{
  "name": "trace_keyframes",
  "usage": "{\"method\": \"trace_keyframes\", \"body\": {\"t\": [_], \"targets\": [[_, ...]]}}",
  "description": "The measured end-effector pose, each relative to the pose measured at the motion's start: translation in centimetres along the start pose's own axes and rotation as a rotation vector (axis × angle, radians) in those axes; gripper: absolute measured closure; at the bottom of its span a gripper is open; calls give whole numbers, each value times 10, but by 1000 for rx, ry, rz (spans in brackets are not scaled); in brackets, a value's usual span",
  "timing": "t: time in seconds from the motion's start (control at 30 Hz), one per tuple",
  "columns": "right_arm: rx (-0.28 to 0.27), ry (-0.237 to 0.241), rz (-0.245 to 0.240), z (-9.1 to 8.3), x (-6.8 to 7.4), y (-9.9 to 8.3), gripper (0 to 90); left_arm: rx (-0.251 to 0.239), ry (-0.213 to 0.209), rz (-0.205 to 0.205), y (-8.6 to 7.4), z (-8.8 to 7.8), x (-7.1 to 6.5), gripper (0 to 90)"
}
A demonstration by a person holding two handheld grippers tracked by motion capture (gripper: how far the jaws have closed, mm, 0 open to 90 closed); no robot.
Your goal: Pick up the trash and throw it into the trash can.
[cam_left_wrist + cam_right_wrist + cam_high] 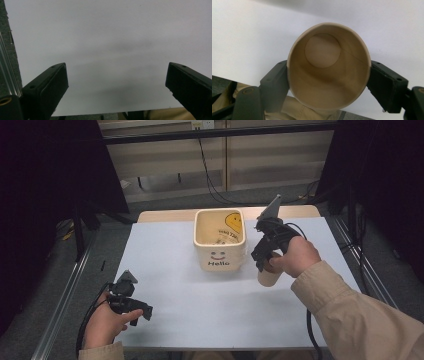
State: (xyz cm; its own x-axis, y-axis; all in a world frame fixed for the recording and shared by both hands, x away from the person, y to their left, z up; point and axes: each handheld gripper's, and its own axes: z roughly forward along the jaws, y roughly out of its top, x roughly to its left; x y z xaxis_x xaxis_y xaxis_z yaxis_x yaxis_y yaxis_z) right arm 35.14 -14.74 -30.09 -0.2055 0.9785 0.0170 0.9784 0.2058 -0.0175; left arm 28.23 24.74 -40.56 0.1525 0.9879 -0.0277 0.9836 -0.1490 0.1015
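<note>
Right side first: the right gripper (265, 262) is clamped on a tan paper cup (268, 277), held just right of the square bin and a little nearer than it. In the right gripper view the cup (328, 67) sits squarely between the two black jaws, one pressing each side of its wall, the rim squeezed slightly oval. We look straight down its open mouth to the round bottom, and it looks empty. Whether the cup's base touches the table cannot be told from the high view. The right hand (296, 256) grips the handle, with a beige sleeve (357, 315) coming in from the near right corner.

Over on the left, the left gripper (142, 312) is down at the near left part of the white table (175, 285), held in the left hand (105, 322). Its jaws stand wide apart with nothing between them; the left gripper view looks between them onto bare white tabletop (105, 42).

At the middle of the far side stands the cream bin (220, 240), upright, with a small smiley and the word "Hello" printed on its near face and a yellow smiley inside on the far wall. Something lies in its bottom, too small to name. The two grippers are well apart.
</note>
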Motion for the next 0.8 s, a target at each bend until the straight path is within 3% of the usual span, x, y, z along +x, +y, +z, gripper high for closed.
{"method": "trace_keyframes", "body": {"t": [0.27,0.37,0.8], "targets": [[-3,2,-9,-31,-3,8,230,5,-2,18,0,-1,1,43],[-2,5,-8,-38,-4,11,232,1,-3,5,0,0,0,44],[-13,-3,-4,-69,-7,30,233,-4,0,14,0,0,2,43]]}}
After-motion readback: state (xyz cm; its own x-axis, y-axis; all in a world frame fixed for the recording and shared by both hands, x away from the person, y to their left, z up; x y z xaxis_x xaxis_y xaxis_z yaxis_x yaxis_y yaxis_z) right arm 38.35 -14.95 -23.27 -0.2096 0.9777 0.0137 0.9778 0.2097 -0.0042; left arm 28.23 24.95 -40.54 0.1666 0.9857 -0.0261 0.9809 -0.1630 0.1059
